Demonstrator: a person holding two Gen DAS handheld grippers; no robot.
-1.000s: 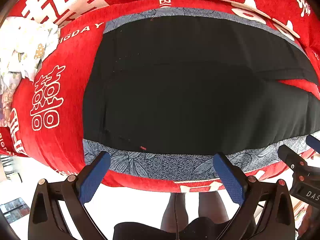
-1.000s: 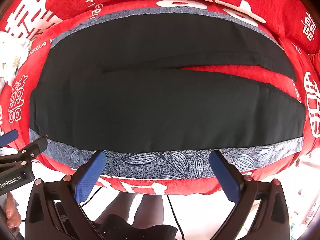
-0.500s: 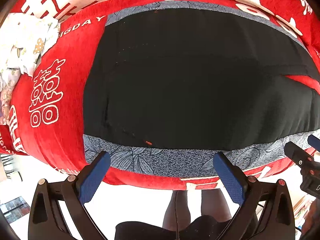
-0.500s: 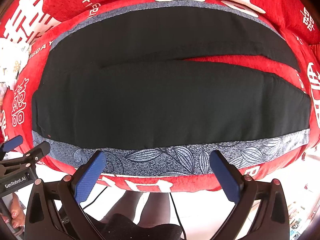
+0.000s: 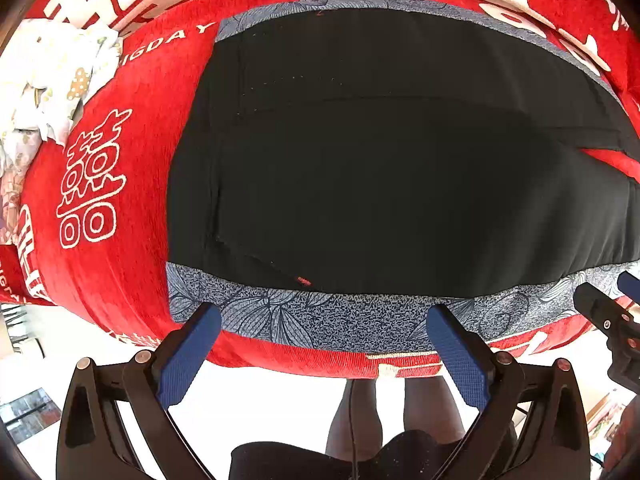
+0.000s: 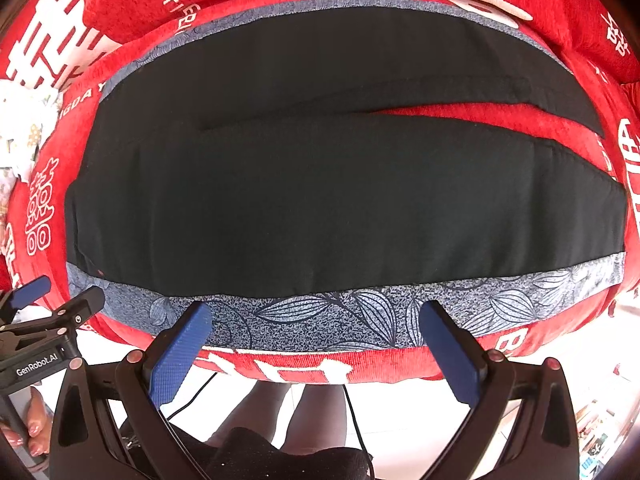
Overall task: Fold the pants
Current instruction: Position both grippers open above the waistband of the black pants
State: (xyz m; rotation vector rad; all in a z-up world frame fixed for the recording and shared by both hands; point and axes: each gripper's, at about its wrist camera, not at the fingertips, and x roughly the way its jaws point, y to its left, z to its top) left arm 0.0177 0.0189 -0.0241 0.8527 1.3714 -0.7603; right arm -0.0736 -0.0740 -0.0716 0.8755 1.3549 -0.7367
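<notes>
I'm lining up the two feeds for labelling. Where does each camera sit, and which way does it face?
Left wrist: on the left gripper, looking forward and down over the pants' waist end on the red blanket; own open blue fingers, the person's legs, and the right gripper at the right edge.
Right wrist: on the right gripper, facing the pants' two legs; own open fingers, the left gripper at the left edge.
Shared: pants, blanket, blue leaf-print cloth.

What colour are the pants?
Black pants, plain, no pattern; clearest in the right wrist view.
</notes>
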